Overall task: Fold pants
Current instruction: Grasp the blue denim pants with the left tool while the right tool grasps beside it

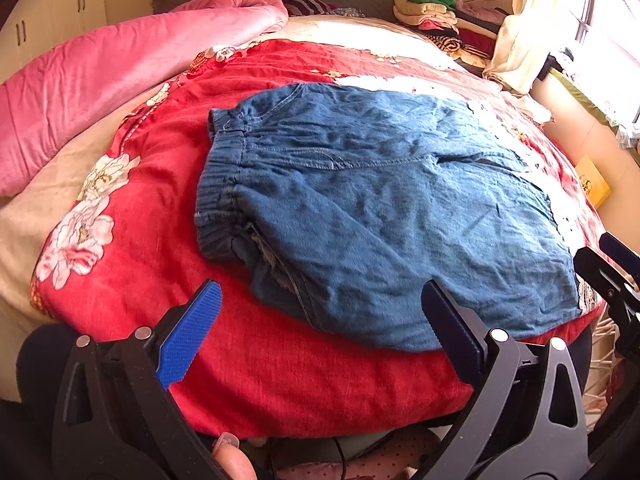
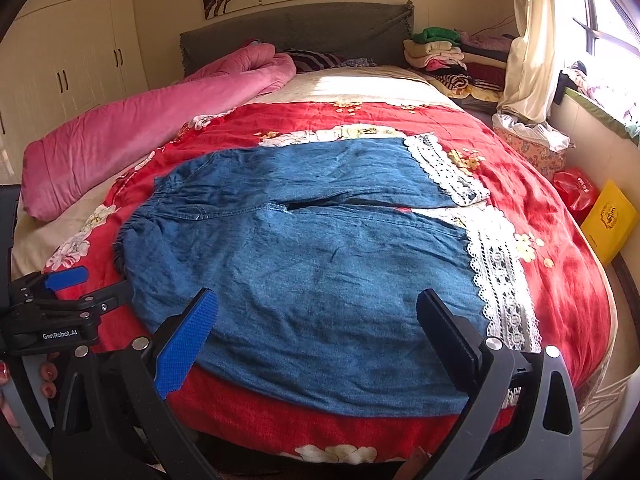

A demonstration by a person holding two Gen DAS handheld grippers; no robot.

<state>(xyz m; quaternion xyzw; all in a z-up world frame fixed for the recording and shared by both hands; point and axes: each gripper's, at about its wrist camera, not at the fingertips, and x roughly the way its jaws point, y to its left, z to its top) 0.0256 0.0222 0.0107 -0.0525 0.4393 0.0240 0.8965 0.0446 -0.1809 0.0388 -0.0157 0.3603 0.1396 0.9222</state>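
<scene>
Sunlight is falling from a window [image 2: 600,20] on the right across a bedroom, where a bed [image 2: 360,84] is filling most of both views. Spreading over the bed is a red floral quilt [image 2: 532,208], and a rolled pink blanket [image 2: 132,132] is lying along its left side, reaching toward the grey headboard [image 2: 296,28].

Blue denim pants [image 2: 312,256] are lying flat on the quilt near its front edge, with the elastic waistband [image 1: 218,200] pointing left and the two legs running right, ending in white lace cuffs [image 2: 500,276]. A narrow gap is showing between the legs.

At the far right corner of the bed, a stack of folded clothes [image 2: 440,54] is sitting beside the cream curtain [image 2: 528,52]. On the floor to the right, a patterned box [image 2: 532,152] is holding white crumpled fabric, with a red bag [image 2: 576,192] and a yellow box [image 2: 608,220] just nearer.

Both tools are hovering just off the near edge of the bed. The left gripper [image 1: 320,320] is standing wide apart over the waistband end, grasping nothing. The right gripper [image 2: 316,324] is likewise spread wide above the near leg, released and not touching the cloth as far as the view is showing. A hand [image 1: 234,460] is showing below the left tool.
</scene>
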